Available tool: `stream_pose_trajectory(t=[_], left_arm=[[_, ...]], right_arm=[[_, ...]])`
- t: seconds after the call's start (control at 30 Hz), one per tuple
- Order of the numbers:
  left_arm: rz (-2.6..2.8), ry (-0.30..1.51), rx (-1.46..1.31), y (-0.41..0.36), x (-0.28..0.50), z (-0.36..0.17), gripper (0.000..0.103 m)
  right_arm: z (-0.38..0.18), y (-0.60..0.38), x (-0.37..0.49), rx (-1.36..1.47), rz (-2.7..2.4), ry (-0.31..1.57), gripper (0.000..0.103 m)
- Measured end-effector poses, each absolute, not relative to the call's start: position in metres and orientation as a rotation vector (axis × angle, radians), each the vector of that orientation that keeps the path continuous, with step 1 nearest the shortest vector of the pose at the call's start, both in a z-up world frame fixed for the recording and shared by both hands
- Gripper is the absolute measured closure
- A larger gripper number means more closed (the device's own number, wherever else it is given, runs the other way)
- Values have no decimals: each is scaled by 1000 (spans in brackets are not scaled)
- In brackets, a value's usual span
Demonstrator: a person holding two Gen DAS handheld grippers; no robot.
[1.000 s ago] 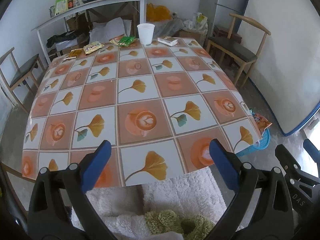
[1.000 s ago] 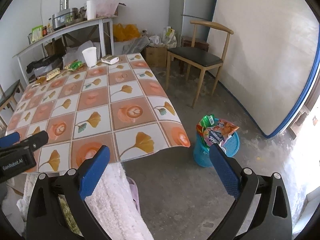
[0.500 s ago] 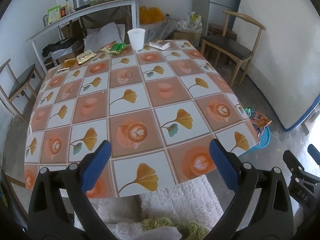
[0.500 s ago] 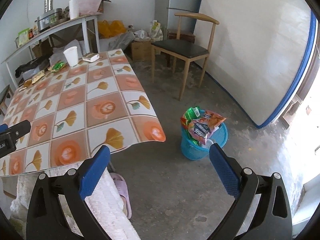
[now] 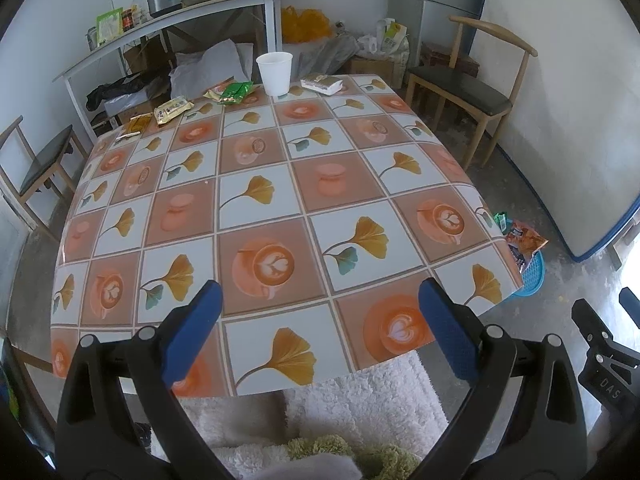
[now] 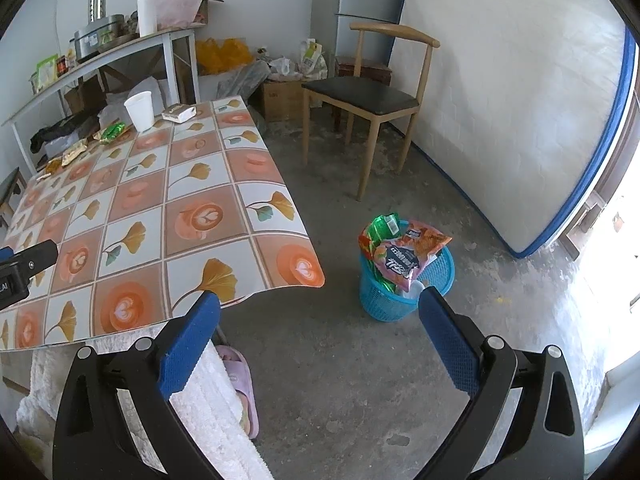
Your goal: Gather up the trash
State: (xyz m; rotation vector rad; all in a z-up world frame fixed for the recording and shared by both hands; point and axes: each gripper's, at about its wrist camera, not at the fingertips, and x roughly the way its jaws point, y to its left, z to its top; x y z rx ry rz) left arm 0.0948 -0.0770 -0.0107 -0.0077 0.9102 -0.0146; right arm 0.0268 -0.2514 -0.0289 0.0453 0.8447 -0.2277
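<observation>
Grippers: left gripper [image 5: 318,330] and right gripper [image 6: 320,332] both spread wide, holding nothing.
Risk: far white cup [image 5: 274,73] could tip; full blue basket [image 6: 434,276] could spill wrappers [image 5: 230,91].

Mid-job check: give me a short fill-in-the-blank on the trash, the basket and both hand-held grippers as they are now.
1. The white paper cup stands ____ on the table.
2. The blue basket sits on the ____.
3. The left hand-held gripper and the right hand-held gripper are both ____.
4. The green wrapper lies to the cup's ____ in the left wrist view.

Missing words: upright; floor; open; left
</observation>
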Motion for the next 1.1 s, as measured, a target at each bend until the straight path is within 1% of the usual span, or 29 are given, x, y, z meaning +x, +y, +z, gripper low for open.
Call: stream_pose_trajectory(t=[1.1], left_arm=[[-24,908,-2,-80,92,-11,9]], right_arm=[[-25,-249,27,61,-205,840,6]])
